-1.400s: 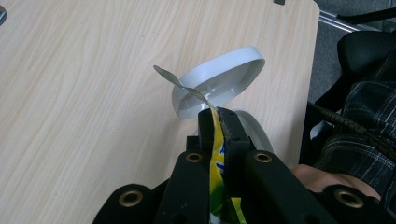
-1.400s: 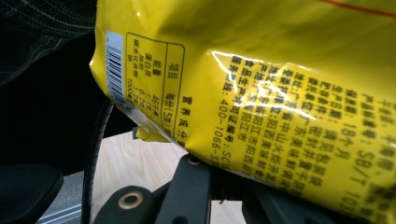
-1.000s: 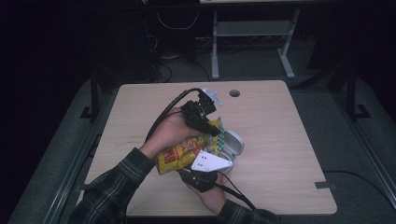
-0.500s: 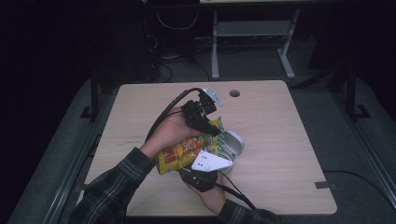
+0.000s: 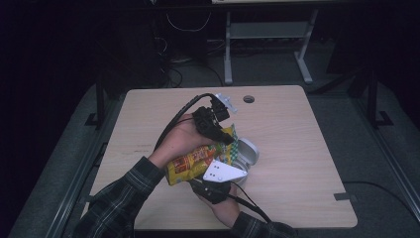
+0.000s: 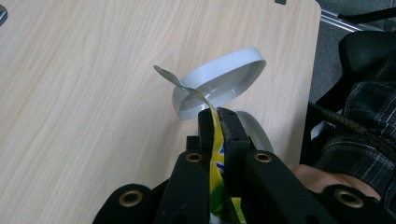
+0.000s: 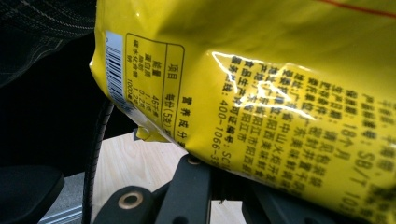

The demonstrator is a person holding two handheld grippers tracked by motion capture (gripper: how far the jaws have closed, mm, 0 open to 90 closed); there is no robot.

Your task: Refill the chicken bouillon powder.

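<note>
A yellow snack bag (image 5: 190, 161) hangs above the table between my two grippers. My left gripper (image 5: 227, 139) comes down from above and is shut on the bag's top edge, where a strip of foil (image 6: 177, 81) curls away past the tips. In the left gripper view the jaws (image 6: 217, 114) pinch the yellow film (image 6: 215, 154) flat. My right gripper (image 5: 210, 181), under its grey plate, is shut on the bag's lower end. The bag's printed back and barcode (image 7: 261, 93) lie over that gripper's jaws (image 7: 224, 182). A white round bowl (image 6: 219, 81) sits tilted just below the bag.
The bowl (image 5: 246, 152) stands near the middle of the wooden table (image 5: 297, 134). A cable hole (image 5: 248, 99) sits near the far edge. Bare wood lies to the right and left. A plaid sleeve (image 5: 124, 193) reaches in from the bottom left.
</note>
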